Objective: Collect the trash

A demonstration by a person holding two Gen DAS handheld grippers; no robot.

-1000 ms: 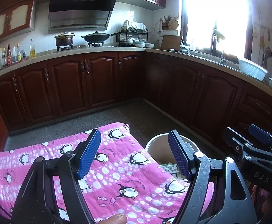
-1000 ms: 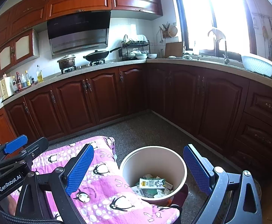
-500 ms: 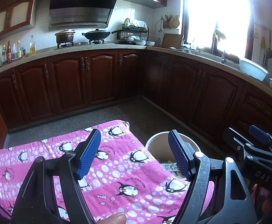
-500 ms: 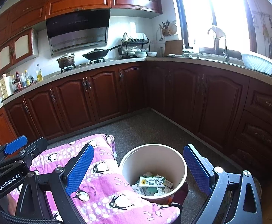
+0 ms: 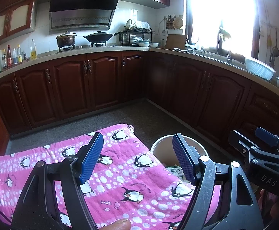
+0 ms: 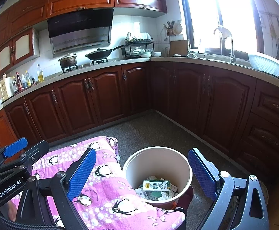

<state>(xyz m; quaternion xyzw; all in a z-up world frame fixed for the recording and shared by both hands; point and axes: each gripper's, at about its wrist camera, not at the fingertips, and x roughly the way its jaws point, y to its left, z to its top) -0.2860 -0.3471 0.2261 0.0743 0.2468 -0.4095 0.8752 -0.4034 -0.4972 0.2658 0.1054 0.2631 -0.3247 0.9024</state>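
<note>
A beige trash bin (image 6: 158, 154) stands on the floor beside a table with a pink penguin cloth (image 6: 104, 191). It holds a green and white carton (image 6: 155, 185) and crumpled paper. The bin also shows in the left wrist view (image 5: 159, 149), partly behind a finger. My left gripper (image 5: 137, 157) is open and empty above the cloth (image 5: 124, 180). My right gripper (image 6: 141, 174) is open and empty, raised above the bin. No loose trash shows on the cloth.
Dark wood cabinets (image 6: 104, 95) run along the back and right walls under a stone counter (image 6: 206, 62). A pot (image 6: 68, 61), a wok (image 6: 99, 54), a dish rack (image 6: 139, 47) and a white basket (image 6: 266, 65) sit on it. Grey floor (image 6: 152, 132) lies between.
Both views have tilted slightly up and back; the cloth and bin sit a little lower in frame. Both grippers stay open and empty.
</note>
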